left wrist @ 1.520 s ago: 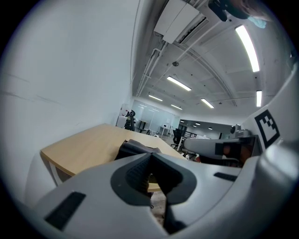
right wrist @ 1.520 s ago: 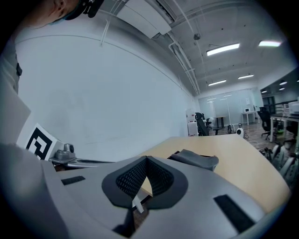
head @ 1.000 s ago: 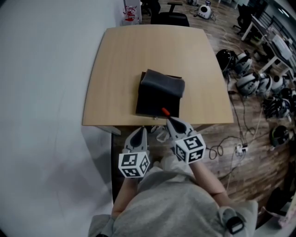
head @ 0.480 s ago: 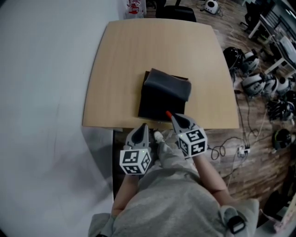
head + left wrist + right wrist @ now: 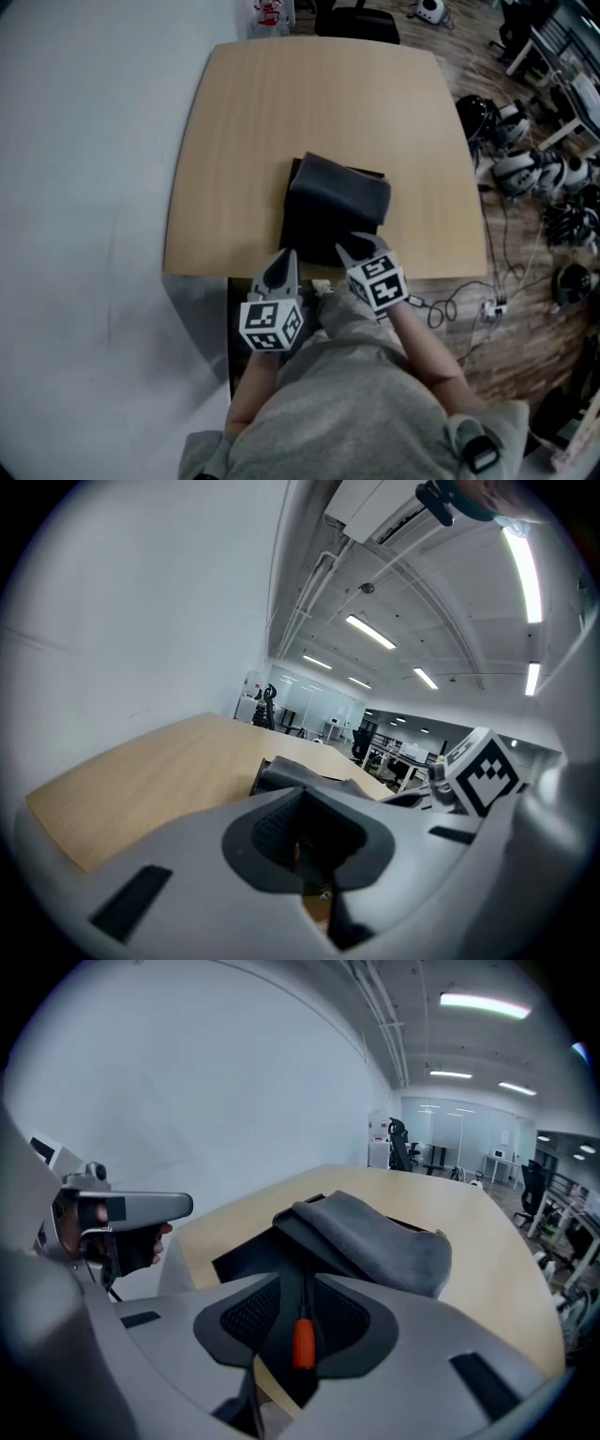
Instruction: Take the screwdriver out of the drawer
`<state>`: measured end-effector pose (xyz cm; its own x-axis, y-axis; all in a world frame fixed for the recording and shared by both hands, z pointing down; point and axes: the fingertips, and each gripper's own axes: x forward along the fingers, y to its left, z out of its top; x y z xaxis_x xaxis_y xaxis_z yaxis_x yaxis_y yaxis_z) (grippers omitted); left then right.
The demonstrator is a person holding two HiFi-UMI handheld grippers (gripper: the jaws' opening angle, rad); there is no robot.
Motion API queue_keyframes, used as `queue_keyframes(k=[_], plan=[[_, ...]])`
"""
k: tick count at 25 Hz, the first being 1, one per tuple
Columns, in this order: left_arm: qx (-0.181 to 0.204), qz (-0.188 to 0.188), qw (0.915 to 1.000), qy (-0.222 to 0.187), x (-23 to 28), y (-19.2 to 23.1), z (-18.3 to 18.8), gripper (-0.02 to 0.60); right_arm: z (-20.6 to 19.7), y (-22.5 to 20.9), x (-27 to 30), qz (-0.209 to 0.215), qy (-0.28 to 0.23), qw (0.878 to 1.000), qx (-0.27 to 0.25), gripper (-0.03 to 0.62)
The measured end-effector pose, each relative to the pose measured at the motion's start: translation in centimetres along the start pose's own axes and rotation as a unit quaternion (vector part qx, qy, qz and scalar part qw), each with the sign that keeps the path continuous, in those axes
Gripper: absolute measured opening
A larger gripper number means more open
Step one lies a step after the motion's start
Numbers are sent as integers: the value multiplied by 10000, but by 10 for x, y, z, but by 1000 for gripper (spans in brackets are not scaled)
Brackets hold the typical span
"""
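R tongs [image 5: 302, 1286] opening, screwdriver [image 5: 303, 1342] loose btwn jaws, lying on black mat [image 5: 309, 230] at table [image 5: 281, 103] front edge. L tongs [image 5: 300, 808] closed, empty. Prob. nearly done: only let-go & pull-back left.

Head view overhead; L/R gripper views low, close; all share table [image 5: 309, 112].

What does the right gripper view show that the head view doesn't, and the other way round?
Only the right gripper view: an orange-handled screwdriver between the right gripper's opening jaws. Only the head view: the person's grey top and cables on the floor. Both: the wooden table, the grey cloth, the left gripper.
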<state>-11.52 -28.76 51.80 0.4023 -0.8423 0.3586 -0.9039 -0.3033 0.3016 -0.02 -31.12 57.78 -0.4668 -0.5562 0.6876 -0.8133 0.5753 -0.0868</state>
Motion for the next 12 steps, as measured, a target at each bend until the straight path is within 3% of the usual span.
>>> queue_keyframes(k=[4,12], plan=[[-48,17,10000,45,12,5,1,2,-7,0,22,227,663,9968,-380,123],[-98,30,9999,122,29,10,0,2,-28,13,57,767,1679,9797,-779,135]])
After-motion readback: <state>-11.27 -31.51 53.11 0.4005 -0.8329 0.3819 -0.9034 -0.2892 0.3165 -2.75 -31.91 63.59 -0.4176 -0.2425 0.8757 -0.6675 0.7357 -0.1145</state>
